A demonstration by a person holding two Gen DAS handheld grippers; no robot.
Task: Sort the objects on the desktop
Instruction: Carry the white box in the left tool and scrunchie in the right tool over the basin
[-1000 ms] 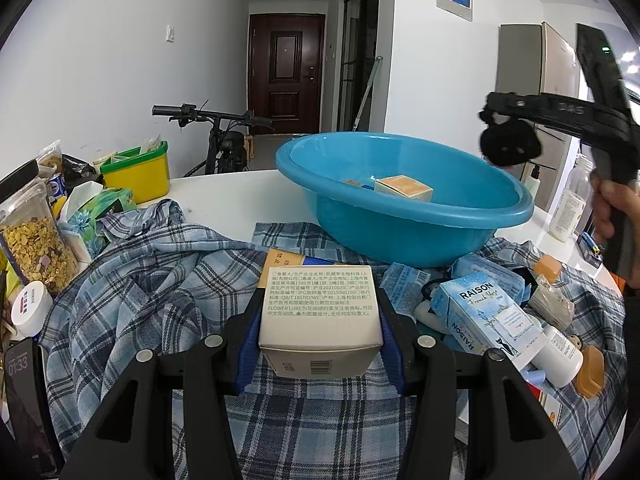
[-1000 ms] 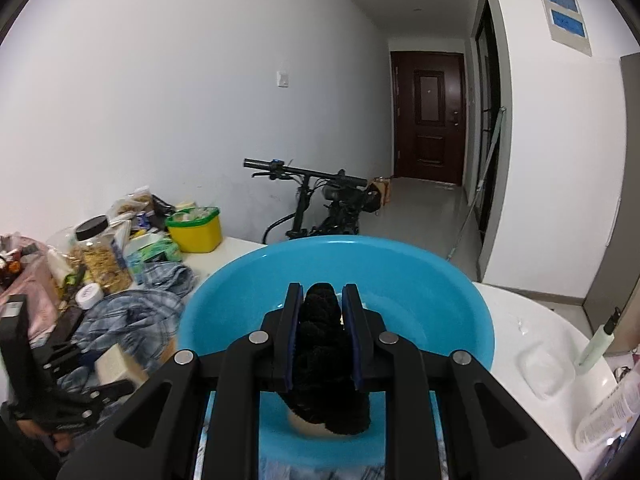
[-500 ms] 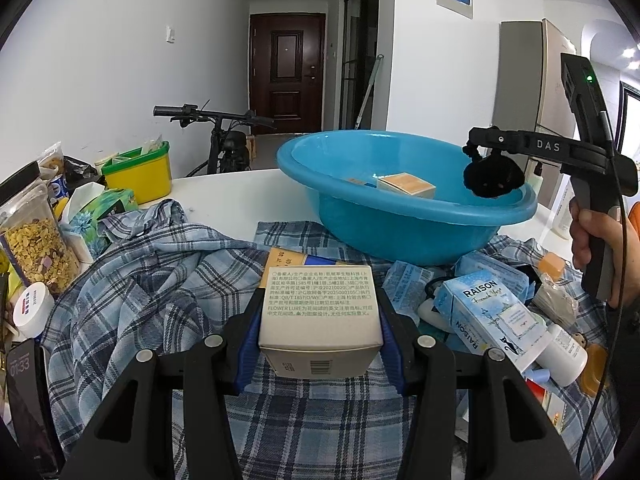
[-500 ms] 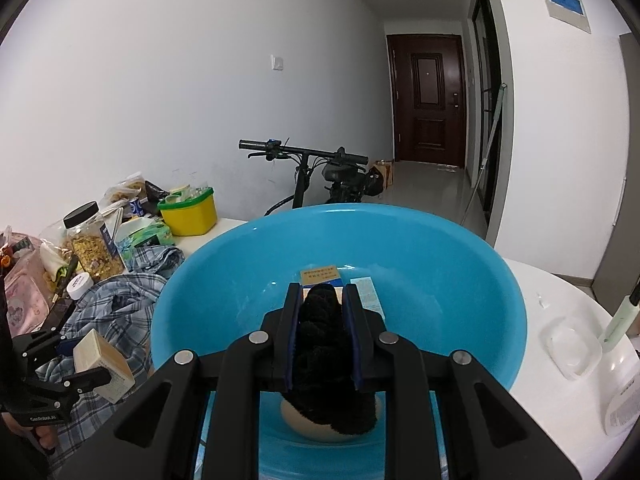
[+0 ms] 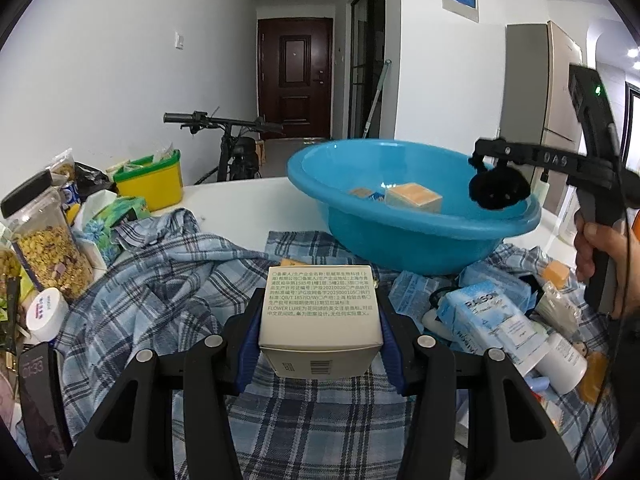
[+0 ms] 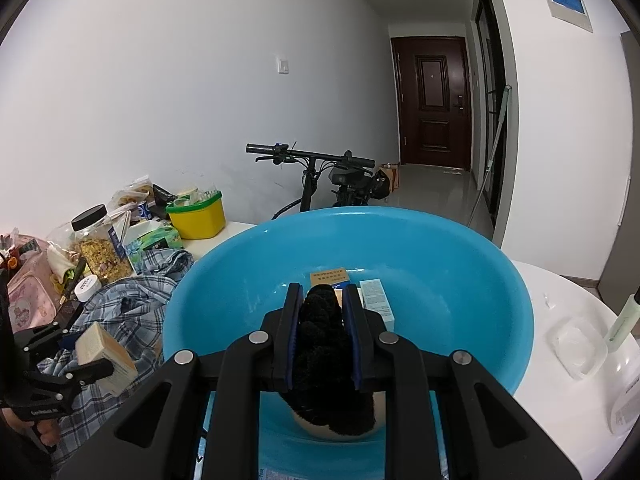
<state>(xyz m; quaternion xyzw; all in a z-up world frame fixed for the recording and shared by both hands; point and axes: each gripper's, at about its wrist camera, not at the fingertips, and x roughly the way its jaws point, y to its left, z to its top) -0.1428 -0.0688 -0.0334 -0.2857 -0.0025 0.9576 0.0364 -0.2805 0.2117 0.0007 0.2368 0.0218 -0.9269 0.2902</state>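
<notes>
My left gripper [image 5: 318,322] is shut on a beige box with printed text [image 5: 320,300], held above the plaid shirt [image 5: 160,280]. My right gripper [image 6: 322,308] is shut on a black fuzzy hair tie [image 6: 324,344] and hangs over the near side of the blue basin [image 6: 224,292]. In the left wrist view the hair tie [image 5: 498,190] sits just above the basin's right rim [image 5: 532,216], with a hand on the gripper's handle. An orange box [image 5: 414,196] and a pale blue box [image 6: 374,296] lie inside the basin.
Blue packets [image 5: 492,320], white bottles [image 5: 560,364] and small orange items crowd the shirt at the right. A cereal jar [image 5: 48,240] and a yellow tub [image 5: 154,184] stand at the left. A clear dish [image 6: 576,344] rests right of the basin. A bicycle [image 6: 312,160] stands behind the table.
The right gripper has come down with the hair tie, from above the basin to just over its rim. The left gripper and its box have stayed put.
</notes>
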